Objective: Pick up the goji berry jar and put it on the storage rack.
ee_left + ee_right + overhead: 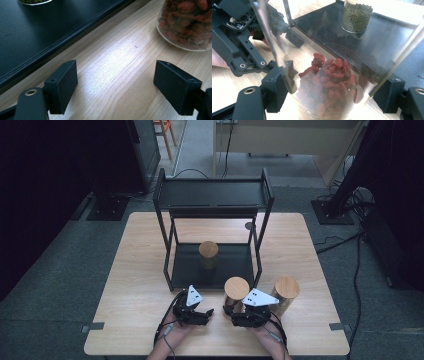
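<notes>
Currently three glass jars with wooden lids are counted in the high view. One, the jar of green beans (208, 255), stands on the lower shelf of the black rack (215, 195). The other two stand on the worktop (140, 270) in front of the rack: the jar of red berries (236, 292) near the rack's front right leg, and a third jar (286, 293) just to its right (contents hard to make out from above).

One rack, two shelves; two grippers, one per hand.

The right gripper (239, 314) is at the jar of red berries. In the right gripper view the jar (329, 82) sits between the two fingers (277, 90), which stand on either side of its glass wall near the base. Whether the pads press the glass or stop just short of it cannot be told through the reflections. The jar's lid is cut off at the top of that view, and its base by the bottom edge.

The left gripper (206, 312) rests low over bare worktop, just left of the berry jar. Its fingers (62, 86) are spread wide with nothing between them. In the left gripper view the berry jar (190, 22) is cut off at the upper right, and the green bean jar (33, 1) shows as a sliver at the top edge.

Both forearms are cut off by the lower edge of the high view.
</notes>
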`<state>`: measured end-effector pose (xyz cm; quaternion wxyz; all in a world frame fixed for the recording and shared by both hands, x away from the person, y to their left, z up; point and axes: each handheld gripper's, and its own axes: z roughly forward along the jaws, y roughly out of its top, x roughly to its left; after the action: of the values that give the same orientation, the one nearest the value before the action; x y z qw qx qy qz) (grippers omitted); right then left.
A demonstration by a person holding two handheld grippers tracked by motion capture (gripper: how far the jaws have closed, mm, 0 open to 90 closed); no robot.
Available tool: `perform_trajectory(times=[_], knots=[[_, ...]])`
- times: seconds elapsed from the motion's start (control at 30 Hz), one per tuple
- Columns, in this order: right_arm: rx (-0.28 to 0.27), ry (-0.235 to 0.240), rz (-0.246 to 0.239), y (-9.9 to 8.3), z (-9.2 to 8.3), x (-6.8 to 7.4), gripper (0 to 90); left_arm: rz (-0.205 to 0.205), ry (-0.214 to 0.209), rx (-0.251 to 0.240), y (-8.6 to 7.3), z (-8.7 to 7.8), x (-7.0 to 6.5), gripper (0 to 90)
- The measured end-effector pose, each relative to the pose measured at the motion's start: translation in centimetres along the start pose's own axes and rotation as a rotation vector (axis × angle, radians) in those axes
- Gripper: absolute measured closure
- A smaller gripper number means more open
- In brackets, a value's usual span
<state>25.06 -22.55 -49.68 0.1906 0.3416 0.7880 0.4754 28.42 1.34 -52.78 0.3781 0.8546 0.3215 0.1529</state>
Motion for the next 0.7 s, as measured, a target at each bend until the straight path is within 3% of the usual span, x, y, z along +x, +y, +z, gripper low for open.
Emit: perform_trajectory(times=[0.23,0.7], knots=[[0.002,0.012,0.02,0.2,0.1,-0.3,25.0,-0.004,0.004,-0.001,0.0,0.0,-0.1,19.8],[0.017,-0.013,0.011,1.1,0.6,-0.3,25.0,-0.006,0.006,-0.001,0.0,0.0,-0.1,19.8]])
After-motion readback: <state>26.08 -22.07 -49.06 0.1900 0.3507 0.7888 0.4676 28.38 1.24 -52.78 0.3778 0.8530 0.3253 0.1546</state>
